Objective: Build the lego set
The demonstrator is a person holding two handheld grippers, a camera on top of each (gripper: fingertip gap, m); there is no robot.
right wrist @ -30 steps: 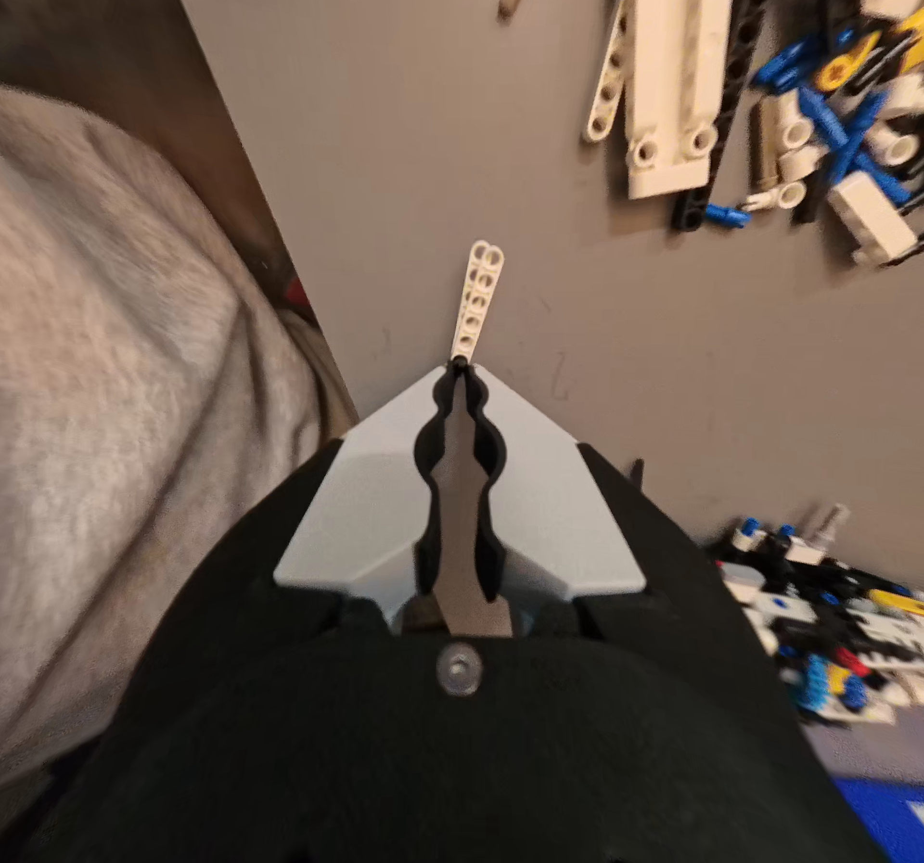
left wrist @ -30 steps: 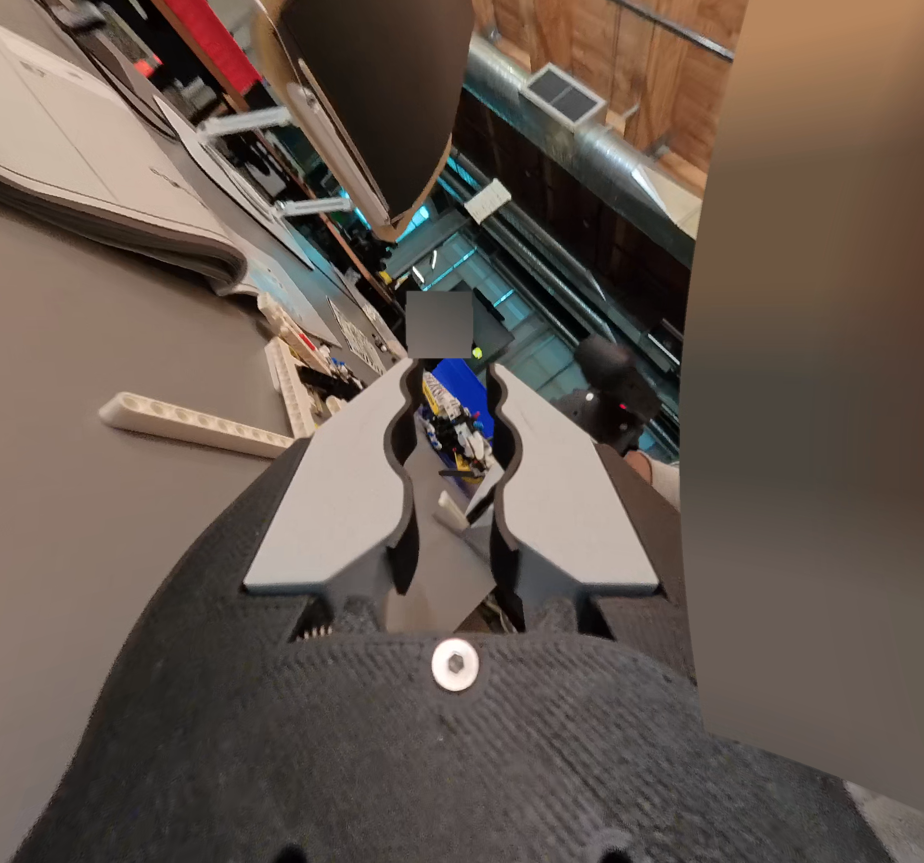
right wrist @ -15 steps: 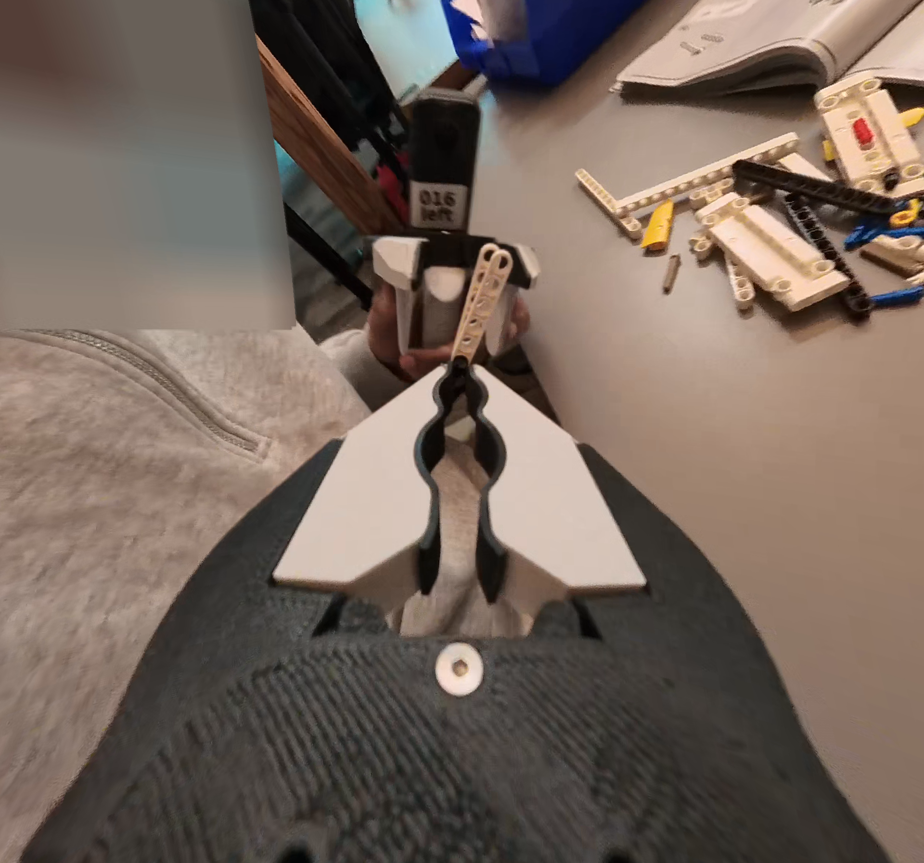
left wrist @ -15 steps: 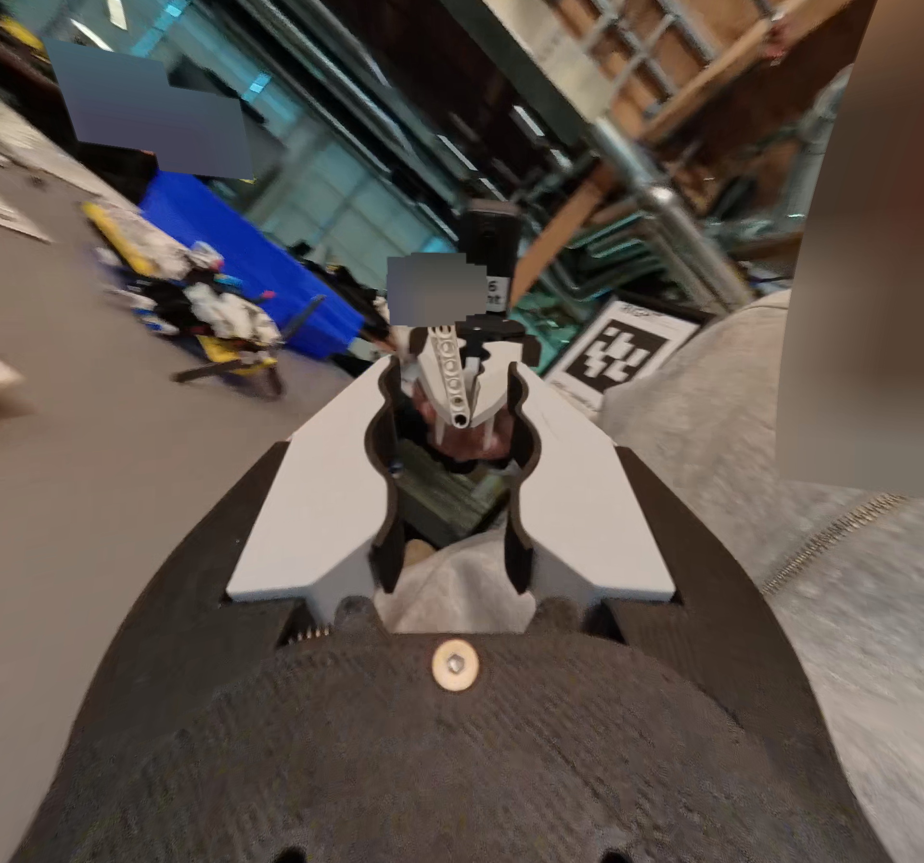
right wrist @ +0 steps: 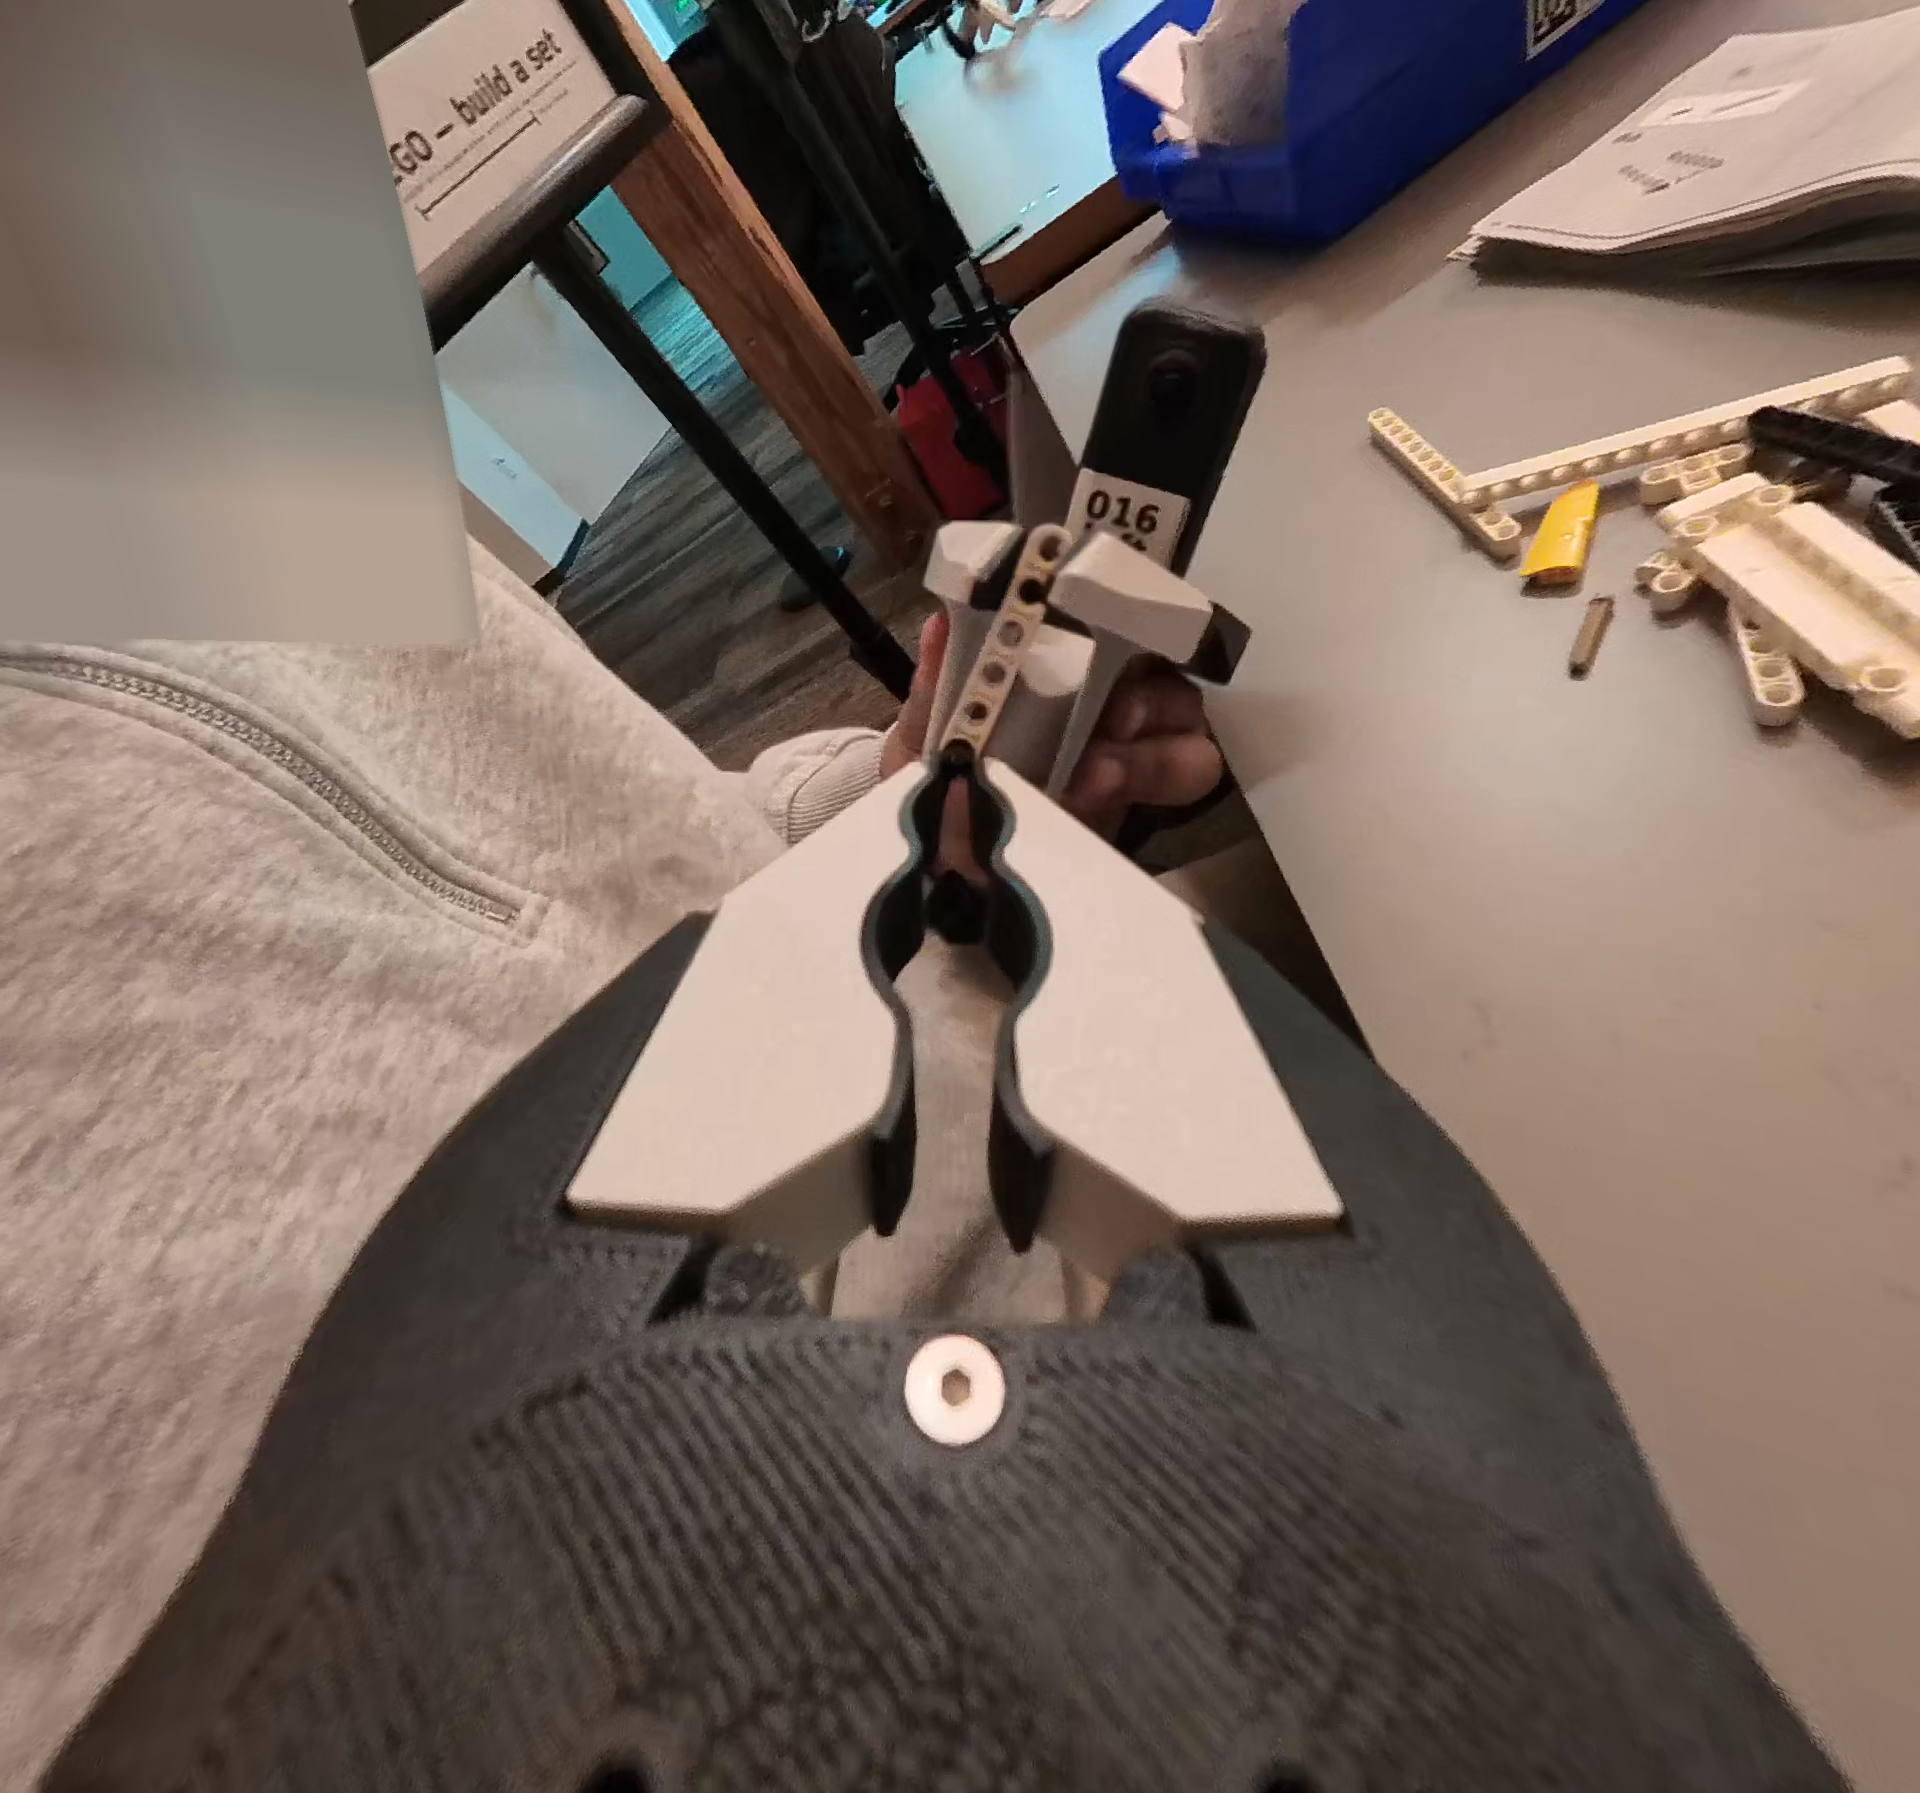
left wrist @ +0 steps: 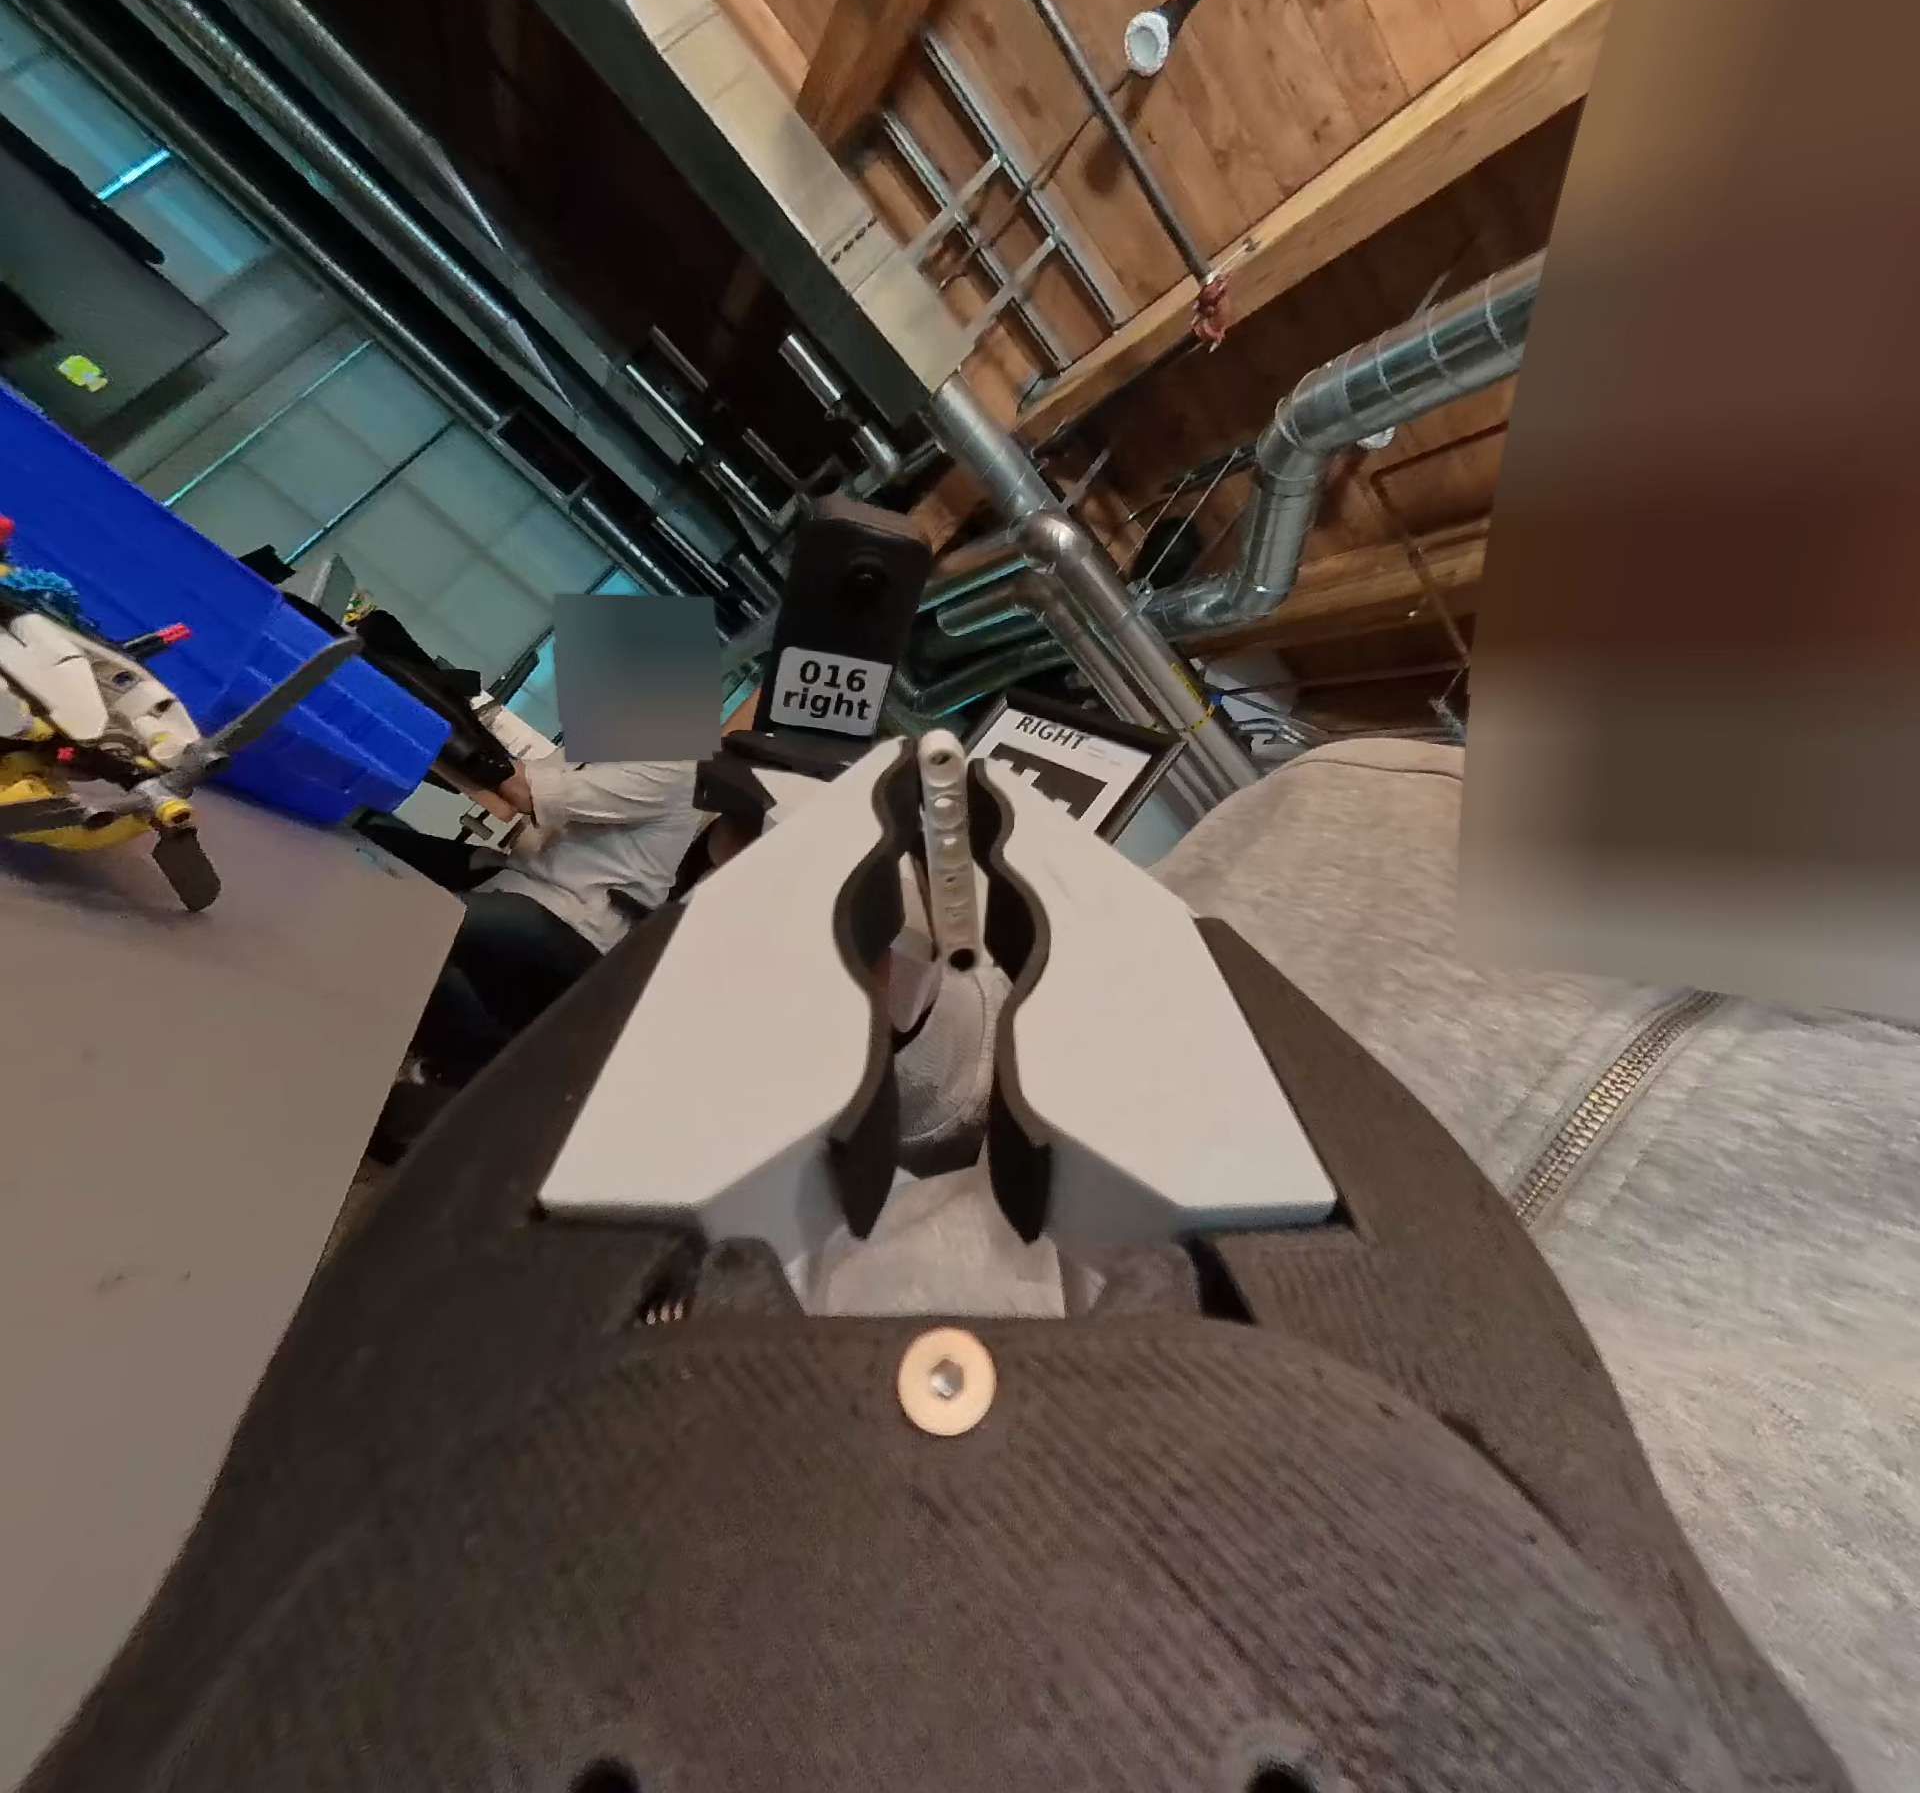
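A thin white lego beam with holes (right wrist: 1003,652) is held in the air off the table's edge, in front of a grey sweater. My right gripper (right wrist: 961,767) is shut on its near end. My left gripper (left wrist: 938,767) faces the right one, and its jaws are closed around the beam's other end (left wrist: 951,860). The right wrist view shows the left gripper (right wrist: 1039,580) pinching the beam's tip from both sides. The right gripper's black camera body (left wrist: 852,600) stands behind the beam in the left wrist view.
Loose white, black and yellow lego parts (right wrist: 1766,580) lie on the grey table (right wrist: 1558,1016) to the right. A booklet (right wrist: 1714,164) and a blue bin (right wrist: 1351,81) sit farther back. A partly built model (left wrist: 73,704) stands at the left. Both grippers' tips are close together, under 4 cm apart.
The right gripper lifted the beam off the table and turned toward the left one. The left gripper swung round, met the beam, and its jaws narrowed around the far end.
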